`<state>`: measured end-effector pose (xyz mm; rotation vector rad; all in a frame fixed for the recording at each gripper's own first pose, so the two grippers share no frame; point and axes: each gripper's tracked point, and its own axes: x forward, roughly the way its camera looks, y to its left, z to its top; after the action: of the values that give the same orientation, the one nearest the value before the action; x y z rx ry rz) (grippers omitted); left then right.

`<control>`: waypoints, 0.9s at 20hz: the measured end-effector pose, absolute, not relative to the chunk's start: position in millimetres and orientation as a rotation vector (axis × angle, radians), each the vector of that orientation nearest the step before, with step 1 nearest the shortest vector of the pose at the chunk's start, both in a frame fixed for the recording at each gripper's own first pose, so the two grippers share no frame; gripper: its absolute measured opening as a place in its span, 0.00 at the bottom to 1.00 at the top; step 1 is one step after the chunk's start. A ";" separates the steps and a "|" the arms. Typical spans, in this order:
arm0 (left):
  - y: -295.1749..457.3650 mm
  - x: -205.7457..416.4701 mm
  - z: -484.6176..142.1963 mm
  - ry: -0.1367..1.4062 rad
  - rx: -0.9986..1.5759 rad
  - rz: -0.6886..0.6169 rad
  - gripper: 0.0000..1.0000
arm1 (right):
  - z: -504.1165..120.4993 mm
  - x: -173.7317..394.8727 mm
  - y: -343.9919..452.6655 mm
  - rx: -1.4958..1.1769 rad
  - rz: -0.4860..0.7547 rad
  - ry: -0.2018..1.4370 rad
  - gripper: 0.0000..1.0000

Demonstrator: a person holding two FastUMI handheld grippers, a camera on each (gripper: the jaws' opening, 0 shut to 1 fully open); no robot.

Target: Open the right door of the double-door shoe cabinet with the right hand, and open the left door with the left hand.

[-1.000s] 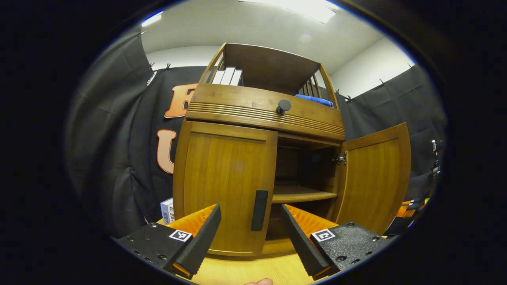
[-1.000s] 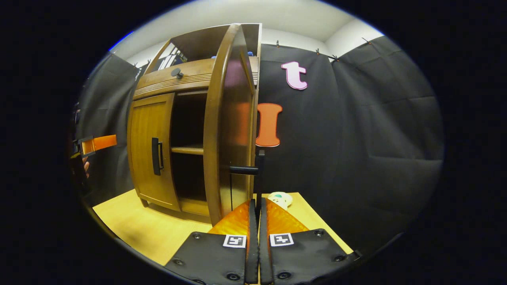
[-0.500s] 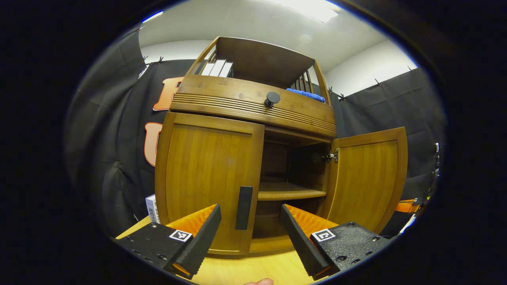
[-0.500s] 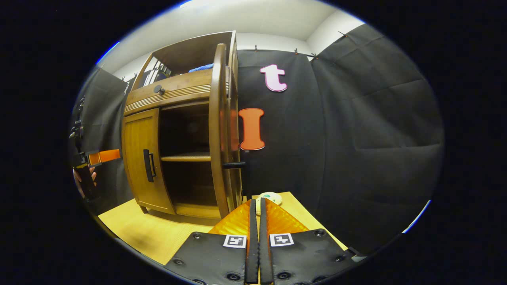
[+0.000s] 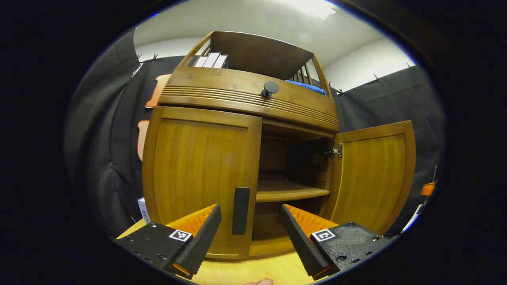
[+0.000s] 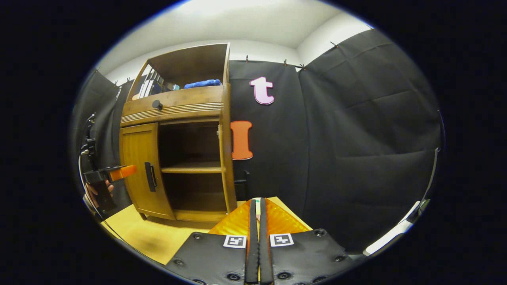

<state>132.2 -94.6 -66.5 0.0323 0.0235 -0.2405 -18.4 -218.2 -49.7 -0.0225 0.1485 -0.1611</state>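
Looking through the left gripper view, I see my left gripper point(image 5: 248, 233) with its jaws spread wide, holding nothing, just in front of the left door point(image 5: 200, 178) of the shoe cabinet point(image 5: 253, 99). That door is closed, and its dark handle point(image 5: 241, 210) sits between my fingers. The right door point(image 5: 372, 174) stands swung open, baring a shelf point(image 5: 291, 194).

From the right gripper view, my right gripper point(image 6: 256, 237) has its jaws pressed together on nothing, apart from the cabinet. The open right door point(image 6: 227, 158) shows edge-on, and the left gripper point(image 6: 115, 174) hovers near the left door point(image 6: 138, 166).
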 end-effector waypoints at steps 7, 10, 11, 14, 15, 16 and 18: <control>-98.6 193.1 -91.7 0.051 0.078 -0.188 0.95 | -57.9 -16.1 -136.6 0.039 -0.093 0.164 0.09; -98.2 203.7 -99.5 0.061 0.077 -0.182 0.92 | -62.7 -15.7 -111.6 0.003 -0.070 0.188 0.08; -97.5 206.8 -102.2 0.062 0.075 -0.176 0.92 | -63.6 -15.2 -108.7 -0.007 -0.078 0.190 0.08; -91.6 212.3 -109.5 0.067 0.061 -0.157 0.92 | -62.0 -13.9 -92.1 -0.016 -0.061 0.186 0.10; -88.4 215.0 -111.8 0.071 0.058 -0.151 0.92 | -61.4 -10.7 -89.7 -0.021 -0.067 0.179 0.10; -86.6 217.3 -113.7 0.074 0.056 -0.146 0.92 | -59.1 -10.7 -86.7 -0.023 -0.066 0.170 0.22; -84.1 220.8 -115.3 0.076 0.050 -0.143 0.92 | -55.5 -7.8 -81.6 -0.037 -0.063 0.159 0.46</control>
<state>220.8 -84.1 -115.3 0.0497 0.0763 -0.1426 -7.8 -81.6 -55.5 -0.0369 0.1589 -0.0628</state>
